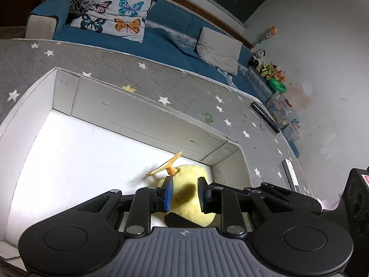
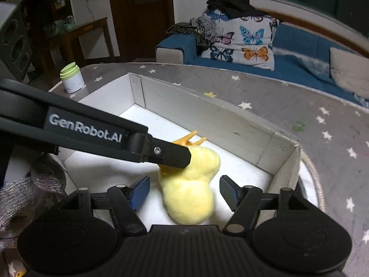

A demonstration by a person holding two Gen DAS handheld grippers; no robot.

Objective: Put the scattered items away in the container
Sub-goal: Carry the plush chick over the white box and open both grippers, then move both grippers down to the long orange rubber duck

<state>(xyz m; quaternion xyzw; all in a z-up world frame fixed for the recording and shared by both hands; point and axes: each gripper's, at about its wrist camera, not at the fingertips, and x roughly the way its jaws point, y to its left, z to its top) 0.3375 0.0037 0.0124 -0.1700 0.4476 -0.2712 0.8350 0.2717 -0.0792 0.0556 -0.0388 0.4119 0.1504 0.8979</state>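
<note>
A white cardboard box (image 1: 138,115) (image 2: 207,115) stands on a grey star-patterned table. Inside it lies a yellow plush toy (image 1: 189,173) (image 2: 191,194) with an orange plastic clip (image 1: 166,165) (image 2: 184,139) resting at its far end. My left gripper (image 1: 185,194) hovers over the plush, its blue pads a short way apart with nothing pinched between them; the clip sits just past its left fingertip. In the right wrist view that left gripper's finger (image 2: 170,154) reaches in from the left over the clip. My right gripper (image 2: 184,192) is open, one finger on each side of the plush.
A white jar with a green lid (image 2: 71,78) stands left of the box. A black remote (image 1: 265,116) and a white remote (image 1: 291,175) lie on the table to the right. Grey knitted fabric (image 2: 27,191) lies at the near left. A blue sofa (image 2: 299,64) runs behind the table.
</note>
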